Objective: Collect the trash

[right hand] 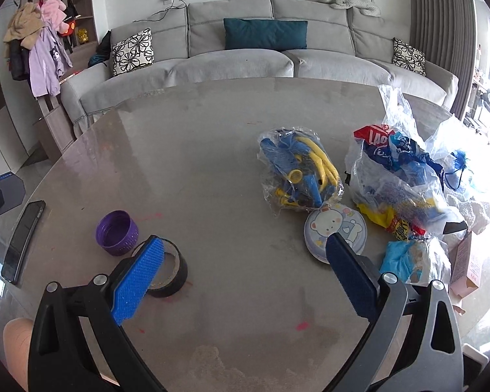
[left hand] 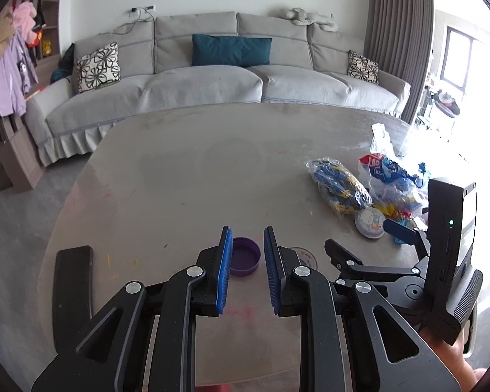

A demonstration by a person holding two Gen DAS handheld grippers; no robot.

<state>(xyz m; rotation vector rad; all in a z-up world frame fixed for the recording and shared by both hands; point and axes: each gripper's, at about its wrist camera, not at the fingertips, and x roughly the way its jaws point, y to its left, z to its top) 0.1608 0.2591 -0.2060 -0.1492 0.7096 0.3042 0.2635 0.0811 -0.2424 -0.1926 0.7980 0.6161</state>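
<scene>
Left wrist: left hand-held gripper (left hand: 245,245) released around purple cap (left hand: 245,256); right hand-held gripper (right hand: 245,254) released, bare table (right hand: 212,150) ahead.

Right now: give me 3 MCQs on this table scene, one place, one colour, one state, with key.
1. The black tape roll lies:
A) beside the purple cap
B) on the sofa
C) inside a bag

2. The middle sofa cushion is:
A) red
B) teal
C) yellow

3. The right claw is:
A) shut on the cap
B) shut on the tape
C) open

Key: 1 A, roll sits next to the cap on the table; 2 B, teal against grey; 3 C, its blue pads stand wide apart, holding nothing.
</scene>
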